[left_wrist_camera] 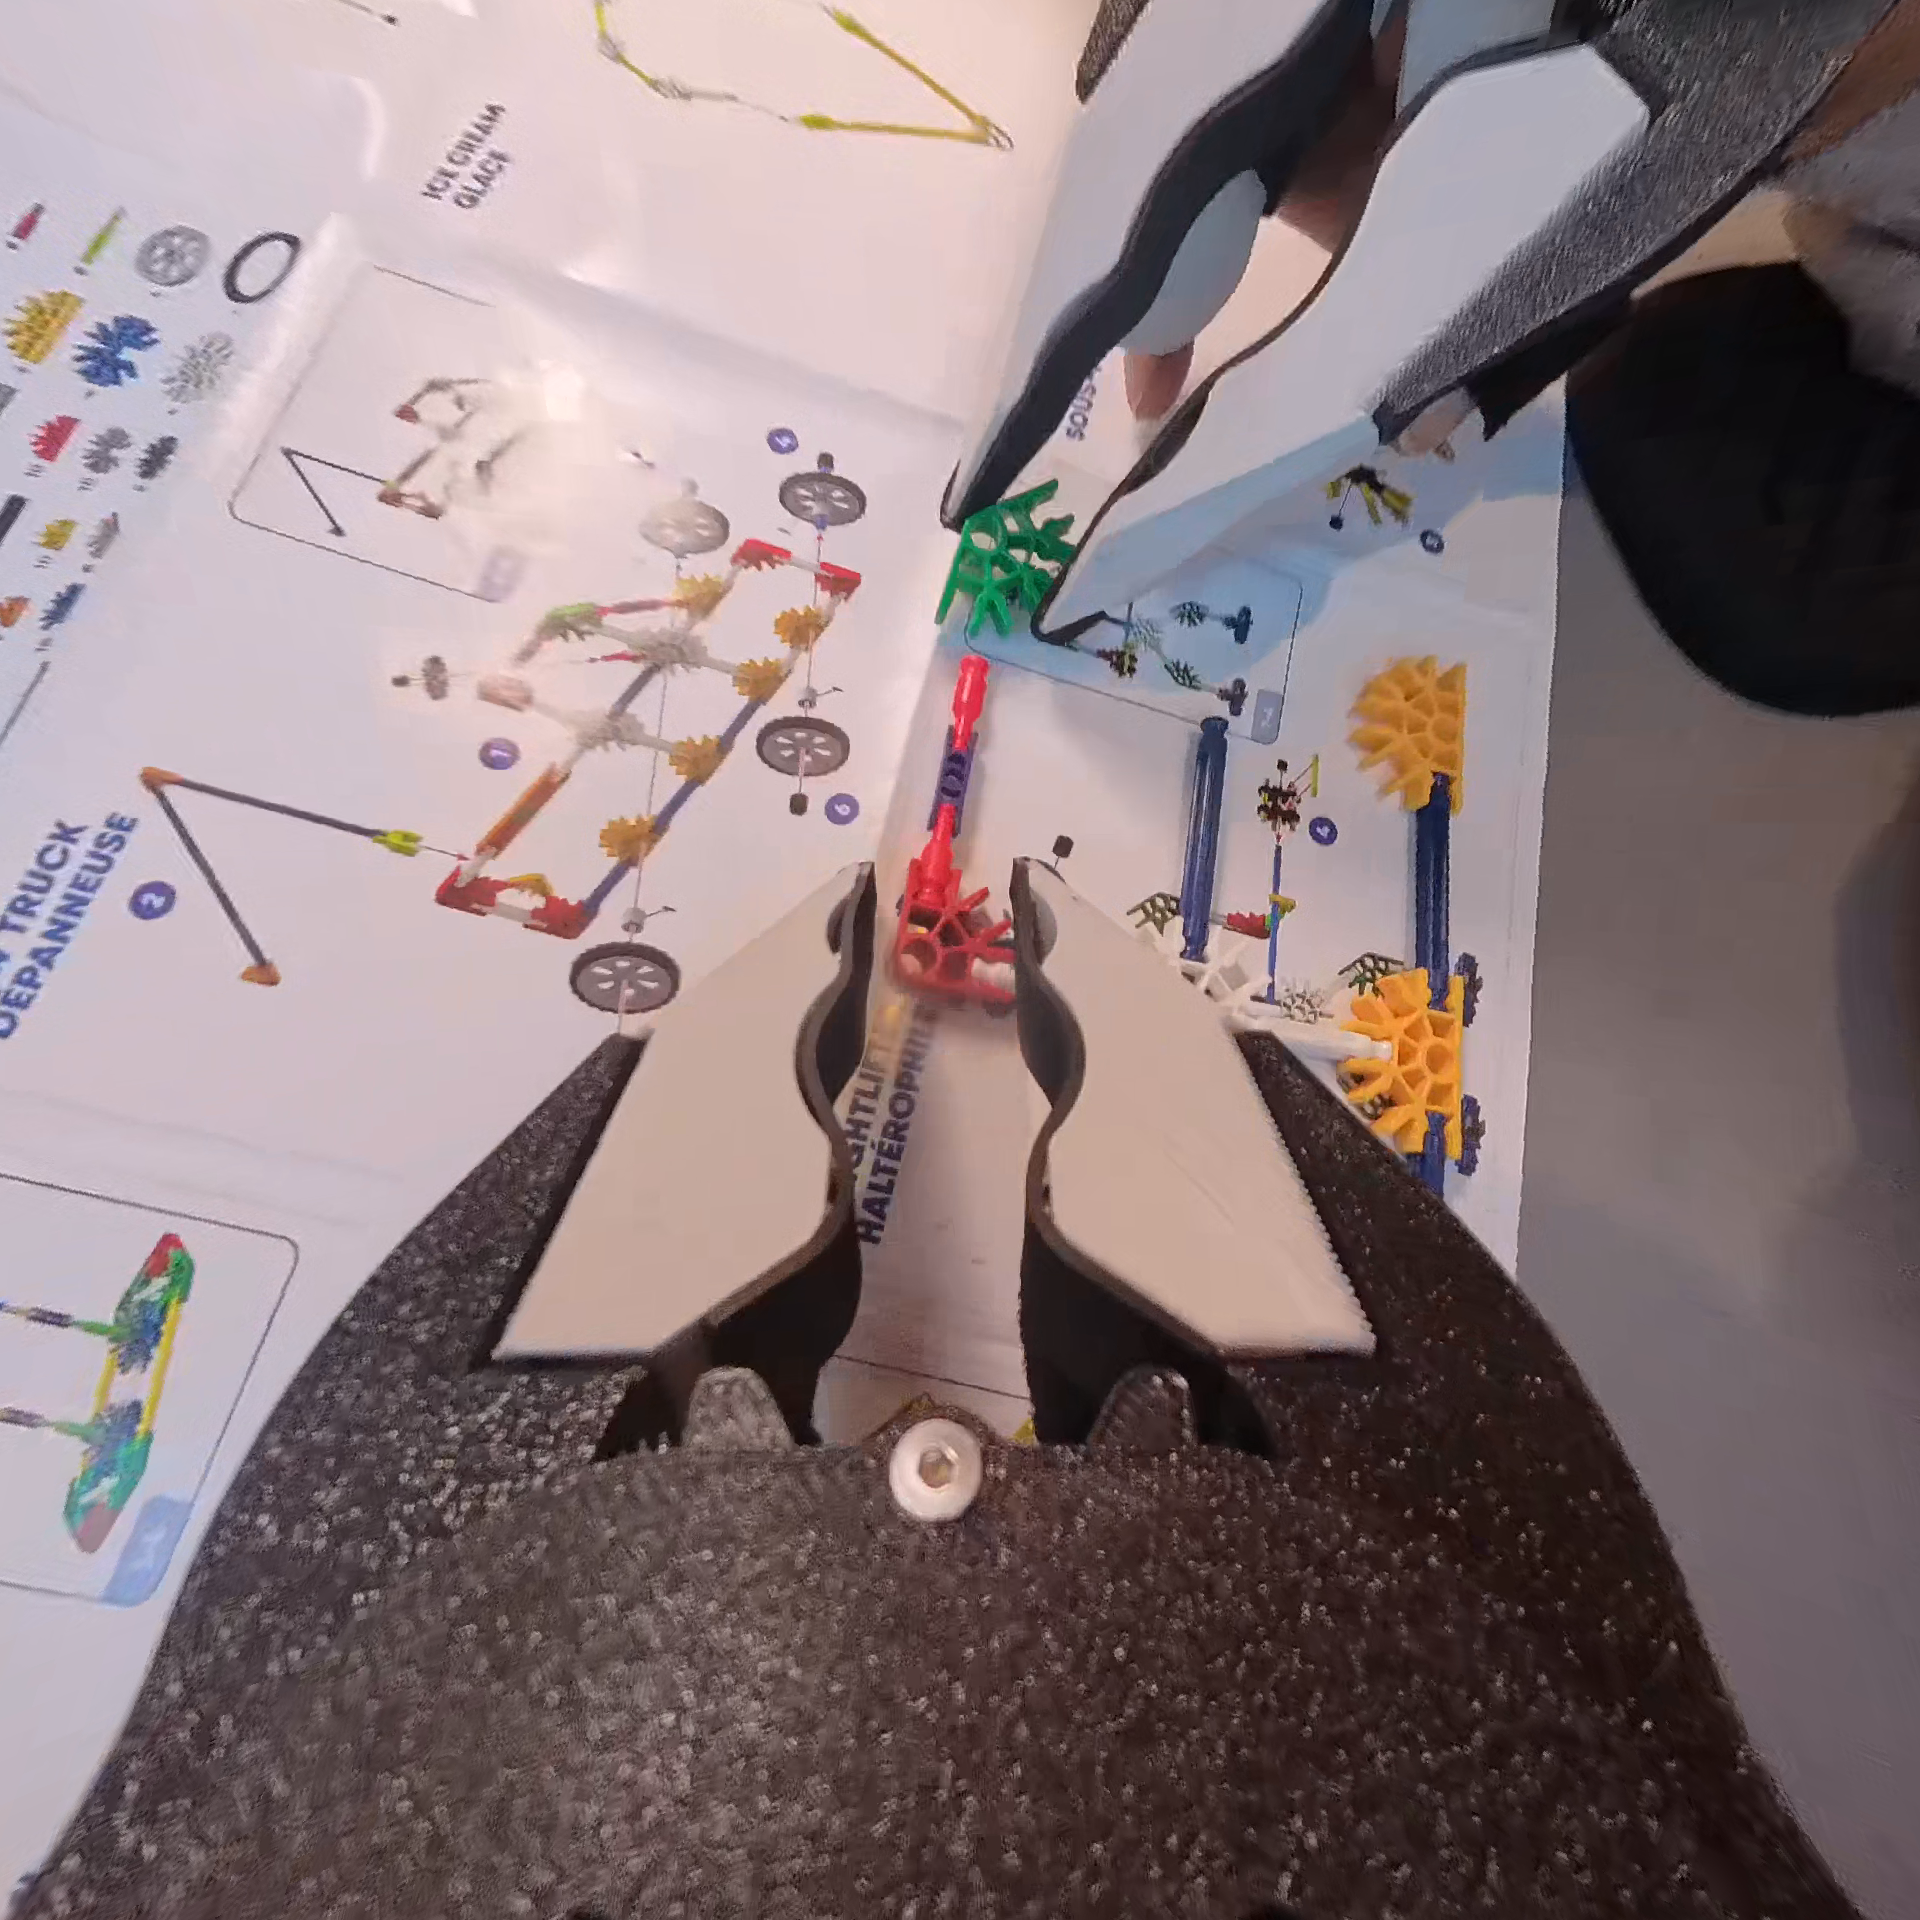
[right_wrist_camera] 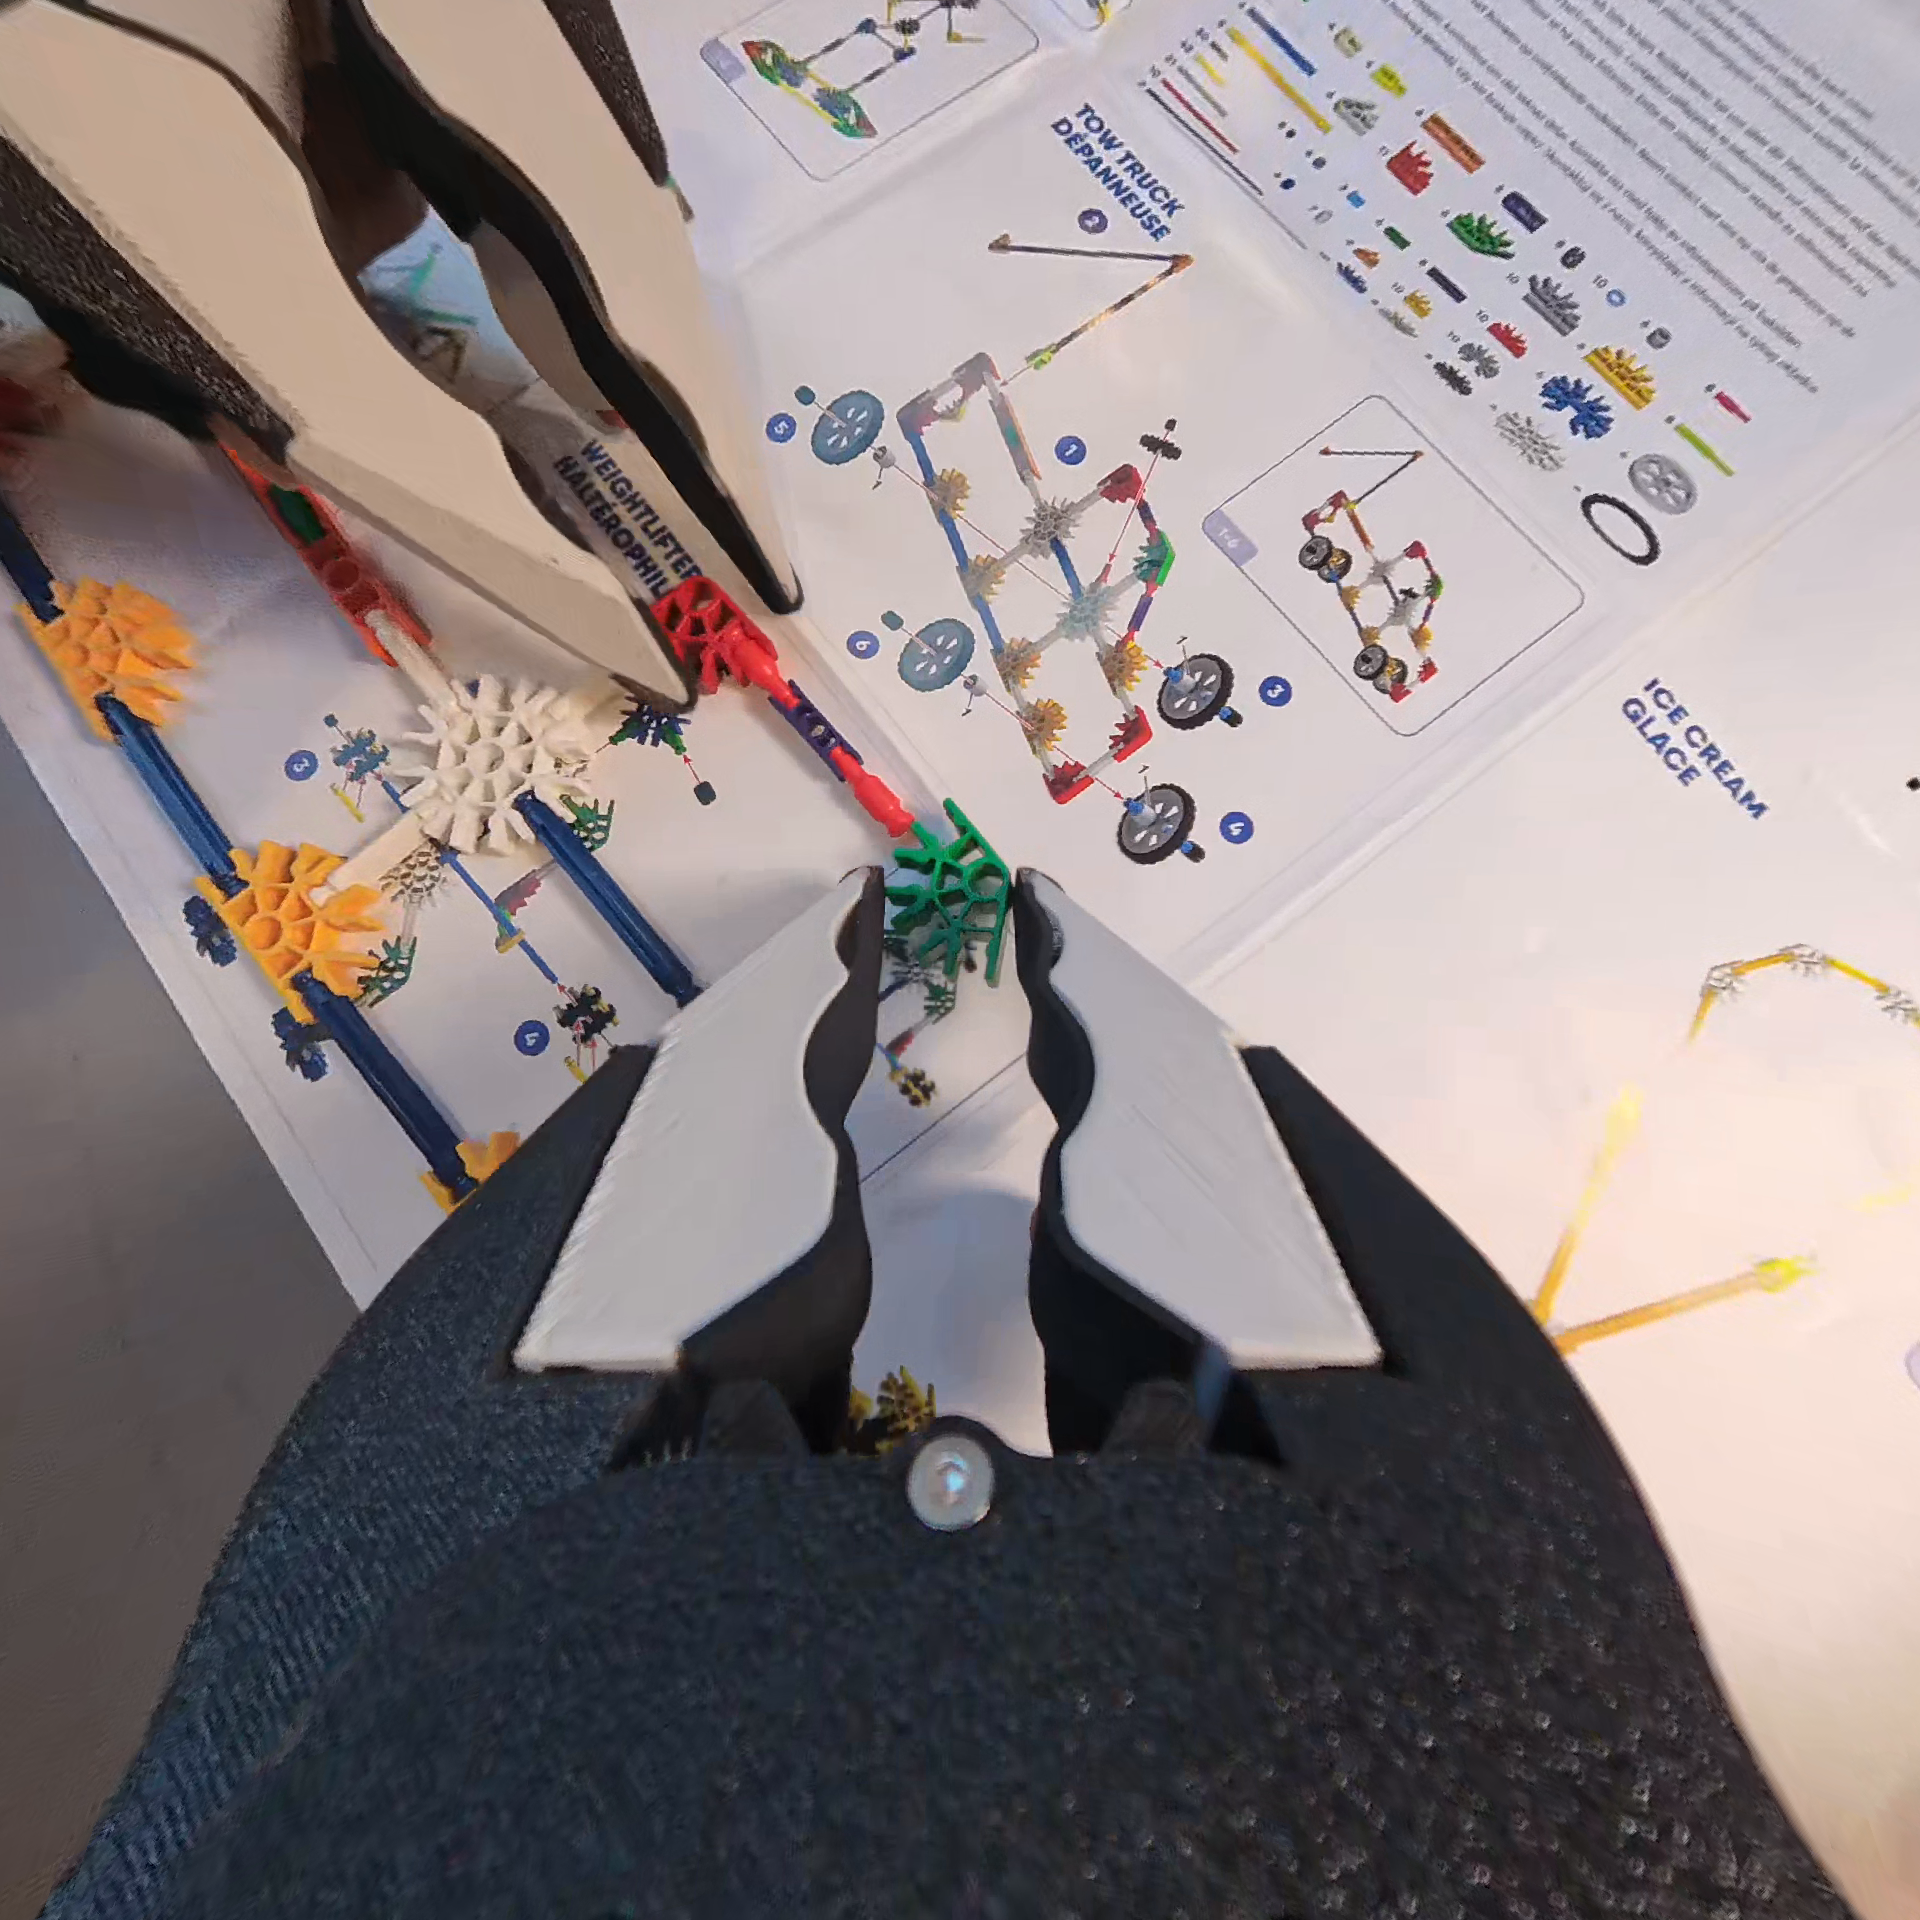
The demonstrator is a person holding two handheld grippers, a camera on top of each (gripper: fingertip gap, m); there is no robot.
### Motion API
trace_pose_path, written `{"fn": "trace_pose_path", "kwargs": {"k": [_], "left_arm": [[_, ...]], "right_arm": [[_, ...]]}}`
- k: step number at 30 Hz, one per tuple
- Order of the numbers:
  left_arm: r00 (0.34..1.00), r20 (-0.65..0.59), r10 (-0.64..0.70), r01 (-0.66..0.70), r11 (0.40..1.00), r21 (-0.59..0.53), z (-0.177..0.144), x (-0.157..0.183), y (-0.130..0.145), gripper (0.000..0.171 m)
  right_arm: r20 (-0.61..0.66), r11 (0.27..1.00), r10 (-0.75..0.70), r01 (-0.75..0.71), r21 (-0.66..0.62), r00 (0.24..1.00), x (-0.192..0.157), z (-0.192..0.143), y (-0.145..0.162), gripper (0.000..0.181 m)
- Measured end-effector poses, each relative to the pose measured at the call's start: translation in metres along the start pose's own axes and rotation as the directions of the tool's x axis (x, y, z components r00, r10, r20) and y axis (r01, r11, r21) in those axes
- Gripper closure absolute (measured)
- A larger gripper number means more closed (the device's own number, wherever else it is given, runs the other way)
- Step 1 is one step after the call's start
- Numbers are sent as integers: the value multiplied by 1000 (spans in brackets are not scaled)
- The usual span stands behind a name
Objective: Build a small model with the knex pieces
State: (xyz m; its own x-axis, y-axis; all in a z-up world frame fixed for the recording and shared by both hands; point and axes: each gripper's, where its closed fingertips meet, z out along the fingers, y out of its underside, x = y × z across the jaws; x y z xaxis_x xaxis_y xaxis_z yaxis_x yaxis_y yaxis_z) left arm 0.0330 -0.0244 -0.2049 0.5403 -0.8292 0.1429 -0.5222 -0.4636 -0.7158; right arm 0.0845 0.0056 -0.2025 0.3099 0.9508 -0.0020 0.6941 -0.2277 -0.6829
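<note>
The left gripper (left_wrist_camera: 943,883) has its fingers closed on a red connector (left_wrist_camera: 948,940), the piece pinched between the tips. From that connector a short red rod (left_wrist_camera: 961,758) carrying a purple clip (left_wrist_camera: 951,774) runs straight ahead, away from the fingers, to a green connector (left_wrist_camera: 1003,556). The right gripper (right_wrist_camera: 948,883) clamps that green connector (right_wrist_camera: 951,899) between its tips, so the two grippers face each other along the rod.

Everything lies over a printed instruction sheet (right_wrist_camera: 1455,935). Left of the right gripper's fingers sits a white snowflake connector (right_wrist_camera: 483,758), joined to blue rods (right_wrist_camera: 603,899) and yellow connectors (right_wrist_camera: 286,920). Beyond the sheet's edge is a grey tabletop (right_wrist_camera: 125,1143).
</note>
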Motion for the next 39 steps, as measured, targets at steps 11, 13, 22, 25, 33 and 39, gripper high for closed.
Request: {"fn": "trace_pose_path", "kwargs": {"k": [11, 13, 22, 25, 33, 39], "left_arm": [[996, 74, 52, -51, 999, -13, 2, -3, 3, 157], [996, 67, 62, -61, 998, -9, 1, -1, 3, 157], [994, 49, 96, -97, 995, 4, 1, 4, 4, 158], [994, 48, 99, -99, 995, 2, 1, 4, 4, 158], [996, 40, 84, -86, 996, 36, -4, 4, -1, 158], [994, 33, 105, -106, 994, 10, -1, 6, 2, 158]], "right_arm": [[2, 998, -10, 10, -56, 1000, -7, 5, 5, 154], [26, 999, -12, 13, -49, 1000, -6, 4, 5, 153], [48, 997, -46, 49, -63, 998, -5, 3, 8, 158], [46, 997, -46, 49, -64, 998, -6, 3, 8, 158], [56, 996, -57, 60, -66, 997, -13, 4, 7, 159], [55, 994, -77, 81, -69, 996, -17, 5, 6, 159]]}}
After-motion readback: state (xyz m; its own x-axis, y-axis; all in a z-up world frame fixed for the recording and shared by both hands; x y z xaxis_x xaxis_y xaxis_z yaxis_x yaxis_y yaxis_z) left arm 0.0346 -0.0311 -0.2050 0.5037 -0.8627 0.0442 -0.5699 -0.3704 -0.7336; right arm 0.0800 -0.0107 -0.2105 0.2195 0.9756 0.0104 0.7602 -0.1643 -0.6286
